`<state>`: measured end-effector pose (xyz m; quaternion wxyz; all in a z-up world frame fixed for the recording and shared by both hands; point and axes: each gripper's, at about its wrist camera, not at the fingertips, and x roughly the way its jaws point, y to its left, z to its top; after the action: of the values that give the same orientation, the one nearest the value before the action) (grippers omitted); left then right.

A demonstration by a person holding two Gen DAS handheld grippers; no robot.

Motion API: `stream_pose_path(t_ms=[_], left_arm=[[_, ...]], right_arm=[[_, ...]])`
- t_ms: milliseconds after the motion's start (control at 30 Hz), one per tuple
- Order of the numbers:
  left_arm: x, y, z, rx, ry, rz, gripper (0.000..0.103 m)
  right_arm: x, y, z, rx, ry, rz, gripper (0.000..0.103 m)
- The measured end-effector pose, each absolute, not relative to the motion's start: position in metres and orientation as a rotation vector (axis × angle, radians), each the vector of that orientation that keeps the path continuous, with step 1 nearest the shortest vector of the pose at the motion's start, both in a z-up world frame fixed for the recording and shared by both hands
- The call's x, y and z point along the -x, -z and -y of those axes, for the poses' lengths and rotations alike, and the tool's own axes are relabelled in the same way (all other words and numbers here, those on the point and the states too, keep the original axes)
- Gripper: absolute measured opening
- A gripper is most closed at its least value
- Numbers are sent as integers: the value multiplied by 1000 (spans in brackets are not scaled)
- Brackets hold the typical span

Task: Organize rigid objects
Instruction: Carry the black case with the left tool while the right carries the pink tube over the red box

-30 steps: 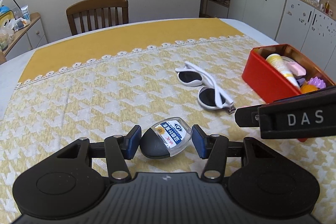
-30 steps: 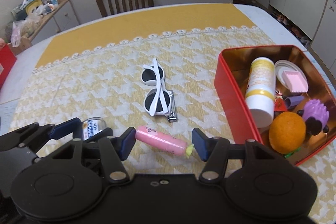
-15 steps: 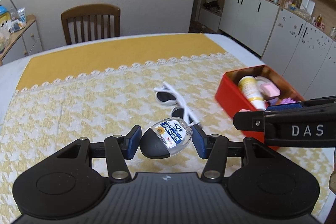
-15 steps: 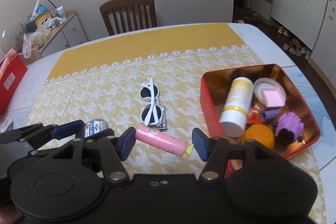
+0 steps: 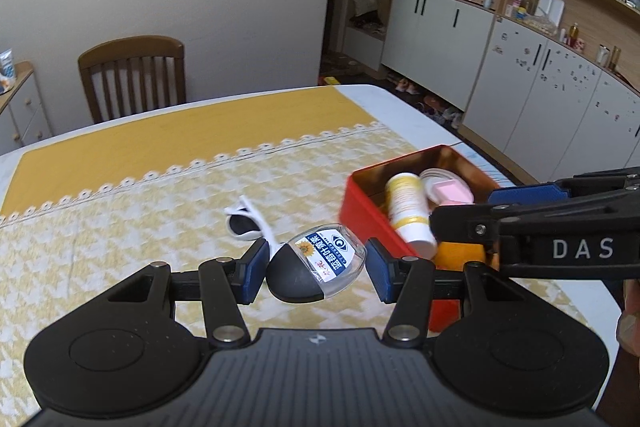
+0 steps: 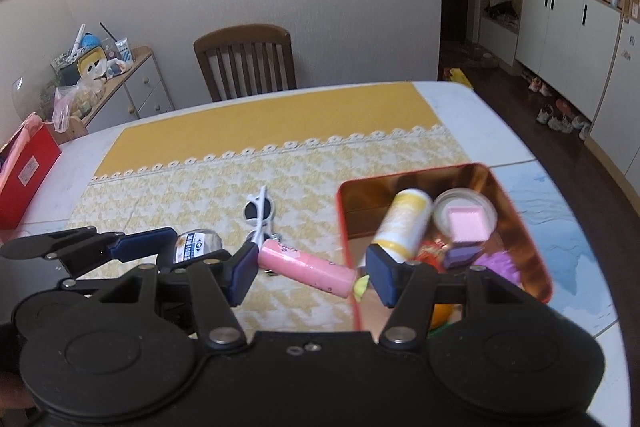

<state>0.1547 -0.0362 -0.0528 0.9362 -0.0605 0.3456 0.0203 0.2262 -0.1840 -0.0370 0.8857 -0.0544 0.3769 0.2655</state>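
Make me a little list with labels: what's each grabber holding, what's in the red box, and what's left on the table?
left gripper: shut on a black-and-clear case
right gripper: shut on a pink tube
red box: yellow-and-white bottle, pink block, orange ball, purple items
table: white sunglasses

Left claw tilted downward, pads clamped on small case. Right claw tilted downward beside it, pads gripping pink tube ends.
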Motion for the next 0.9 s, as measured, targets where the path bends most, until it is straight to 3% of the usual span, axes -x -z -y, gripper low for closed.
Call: stream_pose_path(t_ms=[400,900], left_arm=[[-201,49,74,109,43,-735,52],[-275,61,134,56,124,-808,52]], right_arm=[[-253,52,254,160,-483,-787,59],[-277,79,272,282,-558,-803,58]])
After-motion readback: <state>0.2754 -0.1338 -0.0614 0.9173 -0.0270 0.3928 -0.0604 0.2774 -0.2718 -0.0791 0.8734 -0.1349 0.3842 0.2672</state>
